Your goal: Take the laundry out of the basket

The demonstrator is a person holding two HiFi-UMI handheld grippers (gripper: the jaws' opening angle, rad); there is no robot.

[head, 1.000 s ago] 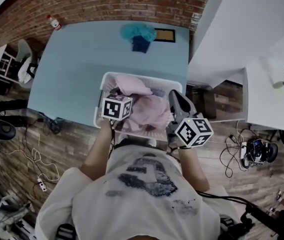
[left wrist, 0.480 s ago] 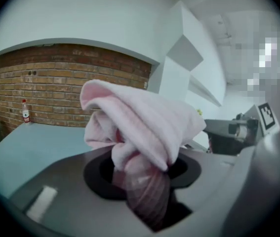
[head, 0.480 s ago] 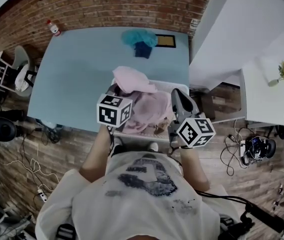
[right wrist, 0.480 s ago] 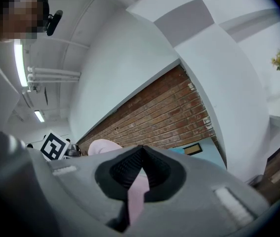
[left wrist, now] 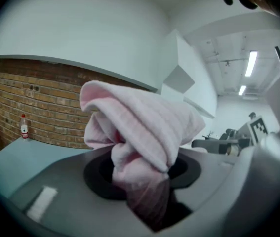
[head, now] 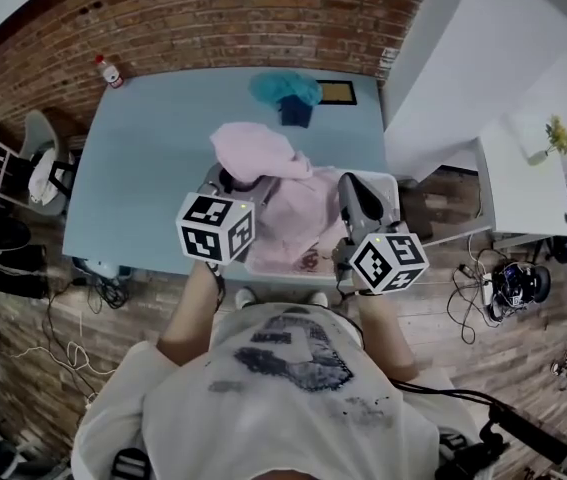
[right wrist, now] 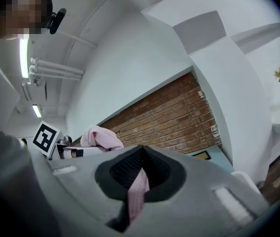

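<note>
A pink garment [head: 288, 203] hangs stretched between my two grippers above the white laundry basket [head: 389, 184], which stands at the near edge of the blue table [head: 143, 158]. My left gripper [head: 235, 180] is shut on a thick bunch of the pink cloth [left wrist: 140, 132], which bulges up over its jaws. My right gripper [head: 355, 192] is shut on a thin edge of the same garment [right wrist: 139, 184]. In the right gripper view the left gripper's marker cube [right wrist: 46, 138] shows at the left with the pink bunch [right wrist: 101, 137] beside it. The garment hides the inside of the basket.
A teal cloth on a dark blue item [head: 285, 92] and a small framed mat [head: 335, 93] lie at the table's far edge by the brick wall. A bottle [head: 109, 71] stands at the far left corner. A white table with a plant [head: 560, 138] is at the right. Cables lie on the floor.
Both grippers have risen with the pink garment, which has come up out of the basket. The left one climbed more and moved out over the table.
</note>
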